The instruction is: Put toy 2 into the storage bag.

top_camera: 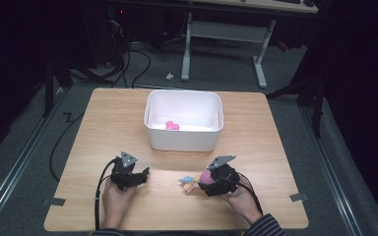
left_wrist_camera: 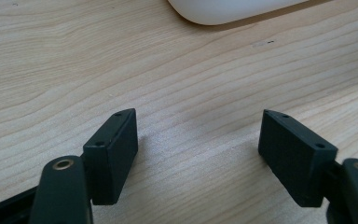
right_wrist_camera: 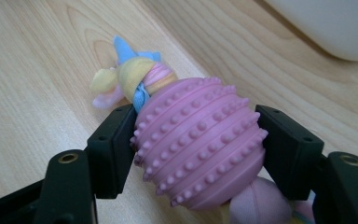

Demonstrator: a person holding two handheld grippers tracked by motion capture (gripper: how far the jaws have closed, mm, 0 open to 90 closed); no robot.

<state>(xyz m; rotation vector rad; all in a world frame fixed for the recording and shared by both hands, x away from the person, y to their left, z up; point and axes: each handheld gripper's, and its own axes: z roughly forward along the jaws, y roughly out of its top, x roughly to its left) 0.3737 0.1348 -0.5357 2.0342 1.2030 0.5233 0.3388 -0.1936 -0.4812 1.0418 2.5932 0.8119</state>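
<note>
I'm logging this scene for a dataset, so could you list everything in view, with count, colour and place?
Table: one, light wood, bearing everything below.
Bin: one, white, at the middle of the table's far half.
Small toy: one, pink, lying inside the bin.
Knobbly toy: one, pink rubber body with pastel yellow, blue and pink cloth knots at its ends, on the table near the right front, between the right tool's jaws.
Desk: one, white legs, on the floor beyond the table.
Cables: several, black, on the grey floor behind the table.
Left tool: one, black, open over bare wood at the left front.
Right tool: one, black, shut on the knobbly toy.
Hands: two, each holding a tool at the near edge.
</note>
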